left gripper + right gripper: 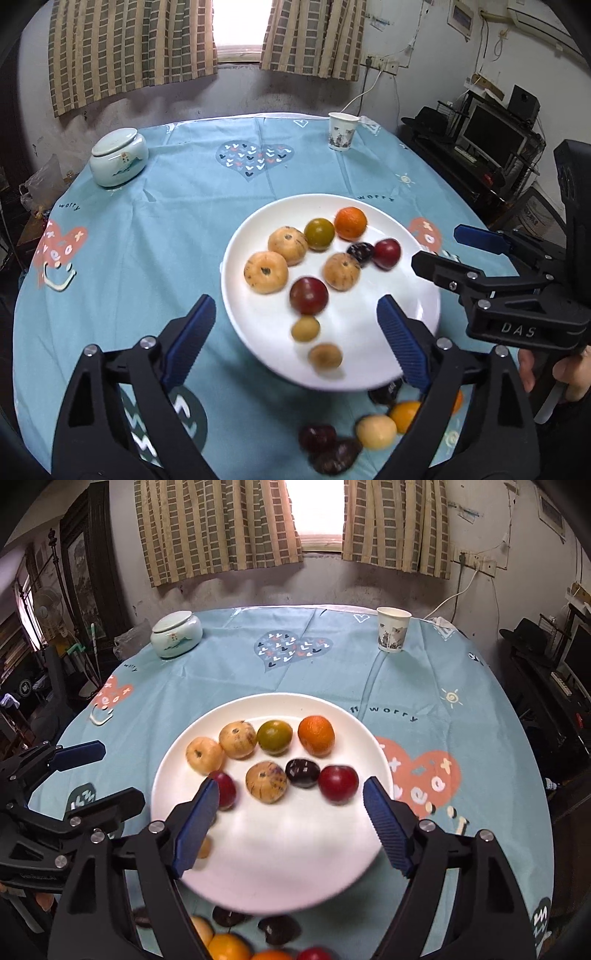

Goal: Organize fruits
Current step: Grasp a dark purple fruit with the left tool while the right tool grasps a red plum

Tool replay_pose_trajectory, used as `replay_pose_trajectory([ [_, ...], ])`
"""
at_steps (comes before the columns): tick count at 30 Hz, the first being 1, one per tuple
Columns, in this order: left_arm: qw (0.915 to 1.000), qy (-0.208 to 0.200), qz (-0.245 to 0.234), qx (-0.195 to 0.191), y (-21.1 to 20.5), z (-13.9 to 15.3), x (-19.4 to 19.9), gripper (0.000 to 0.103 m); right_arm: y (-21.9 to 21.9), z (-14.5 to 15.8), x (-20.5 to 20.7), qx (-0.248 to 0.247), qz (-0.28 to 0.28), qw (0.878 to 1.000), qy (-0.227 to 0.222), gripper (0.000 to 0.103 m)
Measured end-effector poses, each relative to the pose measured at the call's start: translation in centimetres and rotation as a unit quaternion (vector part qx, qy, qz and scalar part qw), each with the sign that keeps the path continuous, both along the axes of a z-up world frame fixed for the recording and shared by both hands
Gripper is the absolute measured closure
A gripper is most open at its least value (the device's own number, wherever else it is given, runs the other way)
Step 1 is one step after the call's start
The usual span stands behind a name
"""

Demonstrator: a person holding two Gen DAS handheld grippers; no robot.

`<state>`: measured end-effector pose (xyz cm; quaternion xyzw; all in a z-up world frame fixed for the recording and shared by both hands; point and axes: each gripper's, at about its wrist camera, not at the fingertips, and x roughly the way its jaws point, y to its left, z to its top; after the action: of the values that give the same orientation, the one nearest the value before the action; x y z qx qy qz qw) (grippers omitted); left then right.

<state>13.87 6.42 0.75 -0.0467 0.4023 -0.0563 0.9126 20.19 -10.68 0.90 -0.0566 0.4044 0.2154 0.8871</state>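
Currently the left tongs (295,332) are standing wide apart over the near part of the white plate (369,362), gripping nothing; two small tan fruits (306,328) are lying on the plate between the blue pads, untouched. The right tongs (291,819) are likewise gaping wide with nothing held, hovering above the bare near half of the plate (280,856). A hand (554,373) is gripping the right handle.

Farther in on the plate, three speckled yellow fruits (266,781), a green citrus (274,737), an orange (316,735), a dark plum (302,772) and two red plums (338,783) are sitting in loose rows. More fruits (376,431), yellow, orange and dark, are lying on the blue cloth at the desk's (147,236) near edge, just beside the plate.

Toward the far edge, a lidded ceramic jar (119,157) is standing at the left and a paper cup (342,131) at the right.
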Motion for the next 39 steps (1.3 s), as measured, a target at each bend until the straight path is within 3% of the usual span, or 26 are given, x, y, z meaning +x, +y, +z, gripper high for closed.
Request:
replay_pose_trajectory([
  [3,1.0000,-0.005,-0.001,-0.001,-0.4,-0.1,-2.9,0.010,-0.6,0.2,-2.7,-0.005,0.005,1.000,0.000,0.006],
  [10,0.9999,-0.002,0.001,0.014,-1.5,-2.2,-8.4,0.009,-1.7,-1.3,-8.6,-0.025,0.014,1.000,0.007,0.006],
  [18,0.9996,0.021,0.010,0.017,-1.5,-5.0,-12.3,0.009,-3.8,-5.2,-14.7,0.002,-0.003,0.998,0.061,0.006],
  [24,0.9987,0.033,0.033,0.022,-0.4,-6.3,-14.0,0.009,-2.7,-8.0,-18.6,-0.010,0.034,0.995,0.096,0.006],
  [30,0.9977,0.035,0.055,0.017,1.2,-6.5,-15.5,0.009,-1.4,-8.7,-20.5,-0.016,0.064,0.992,0.106,0.006],
  [39,0.9967,0.044,0.067,0.007,2.5,-7.1,-16.6,0.008,-1.9,-9.0,-20.4,0.010,0.048,0.993,0.108,0.006],
])
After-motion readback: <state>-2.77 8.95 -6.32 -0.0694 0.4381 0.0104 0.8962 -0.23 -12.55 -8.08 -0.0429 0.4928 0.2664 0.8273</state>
